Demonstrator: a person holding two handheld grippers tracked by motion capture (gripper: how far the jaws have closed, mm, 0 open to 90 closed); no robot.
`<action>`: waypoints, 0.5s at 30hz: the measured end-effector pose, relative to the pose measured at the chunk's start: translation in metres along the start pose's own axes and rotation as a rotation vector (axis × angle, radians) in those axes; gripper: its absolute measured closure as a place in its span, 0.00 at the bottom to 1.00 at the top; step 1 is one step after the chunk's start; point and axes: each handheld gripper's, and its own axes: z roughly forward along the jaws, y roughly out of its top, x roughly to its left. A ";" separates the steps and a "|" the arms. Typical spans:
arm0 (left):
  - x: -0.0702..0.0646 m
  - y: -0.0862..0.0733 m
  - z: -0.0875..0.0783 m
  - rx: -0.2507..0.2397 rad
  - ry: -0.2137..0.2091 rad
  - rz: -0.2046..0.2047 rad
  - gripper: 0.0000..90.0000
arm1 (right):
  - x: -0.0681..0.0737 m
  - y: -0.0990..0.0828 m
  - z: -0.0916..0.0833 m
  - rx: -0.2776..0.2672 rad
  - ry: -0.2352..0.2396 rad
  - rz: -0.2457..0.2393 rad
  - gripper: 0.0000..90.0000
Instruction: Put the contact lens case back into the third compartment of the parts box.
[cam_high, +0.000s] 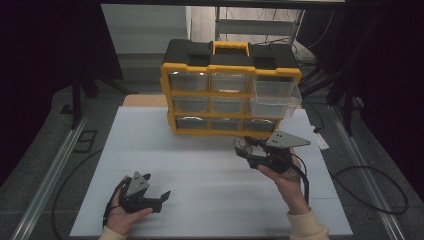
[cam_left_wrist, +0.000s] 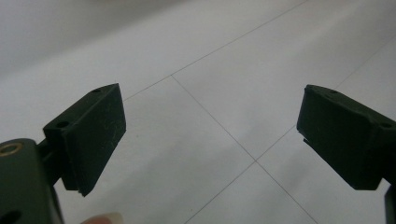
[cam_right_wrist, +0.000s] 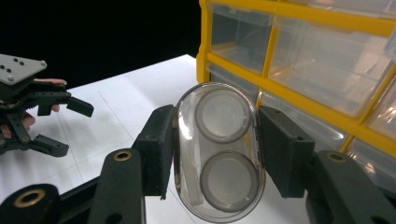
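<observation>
White tabletop (cam_high: 200, 165) with thin seam lines, a strip of bare wood (cam_high: 145, 100) at its far left edge; grey carpet floor (cam_high: 45, 150) on both sides; metal rails (cam_high: 50, 175) run near-to-far along left and right of the table; black cables (cam_high: 375, 185) loop on the floor at right, more tangled far right; dark curtains (cam_high: 45, 40) left and right, very dim; pale wall panel (cam_high: 145, 30) far centre; metal shelving frame (cam_high: 260, 25) beyond it; black stand legs (cam_high: 77, 95) far left; lighting low, falls mostly on the table.
</observation>
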 end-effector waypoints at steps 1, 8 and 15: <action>0.000 0.000 0.000 0.000 0.000 0.000 0.10 | 0.000 0.000 0.000 0.000 0.000 0.000 0.54; -0.001 0.000 0.001 0.003 0.000 0.006 0.10 | 0.001 0.006 -0.008 -0.038 -0.011 -0.007 0.54; -0.001 0.001 0.001 0.000 -0.005 0.007 0.09 | 0.002 0.012 -0.013 -0.062 -0.019 -0.009 0.54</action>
